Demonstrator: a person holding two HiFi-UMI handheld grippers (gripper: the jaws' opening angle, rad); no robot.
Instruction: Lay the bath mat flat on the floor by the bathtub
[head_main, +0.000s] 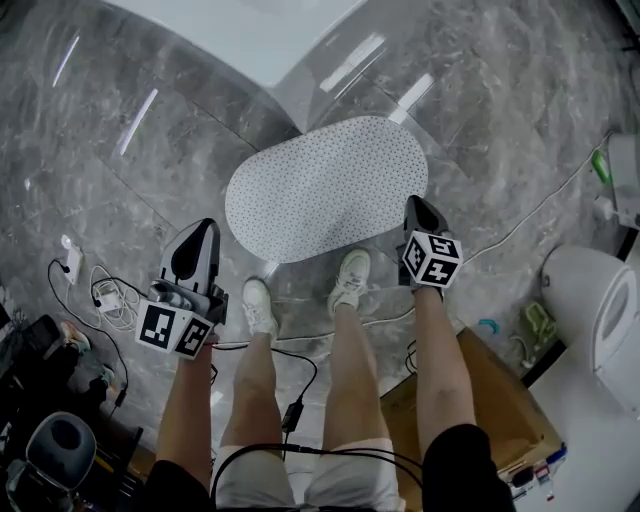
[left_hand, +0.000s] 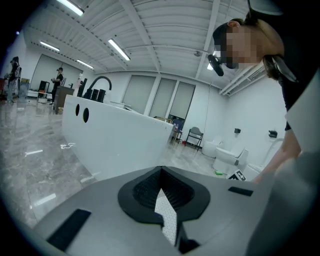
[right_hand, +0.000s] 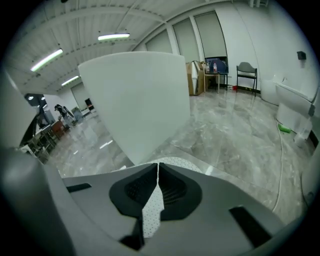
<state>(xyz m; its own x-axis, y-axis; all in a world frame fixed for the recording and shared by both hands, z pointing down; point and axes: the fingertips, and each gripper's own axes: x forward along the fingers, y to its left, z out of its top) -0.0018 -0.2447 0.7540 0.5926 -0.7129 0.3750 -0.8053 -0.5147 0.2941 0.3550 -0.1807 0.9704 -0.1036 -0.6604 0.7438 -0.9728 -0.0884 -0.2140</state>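
Observation:
The white dotted oval bath mat (head_main: 325, 188) lies spread flat on the grey marble floor, just in front of the white bathtub (head_main: 250, 30). My left gripper (head_main: 203, 230) hangs above the floor off the mat's near left edge, jaws together and empty. My right gripper (head_main: 417, 203) hovers over the mat's near right edge, also shut on nothing. In the left gripper view the shut left gripper (left_hand: 161, 172) points at the bathtub (left_hand: 115, 140), with the mat (left_hand: 166, 215) showing below. In the right gripper view the right gripper (right_hand: 158, 166) faces the bathtub (right_hand: 135, 100) and the mat (right_hand: 172, 162).
The person's shoes (head_main: 258, 305) stand at the mat's near edge. A toilet (head_main: 600, 310) and a cardboard box (head_main: 490, 400) are at the right. A white charger with coiled cable (head_main: 100, 290) lies at the left, and a thin cable (head_main: 520, 225) runs across the floor.

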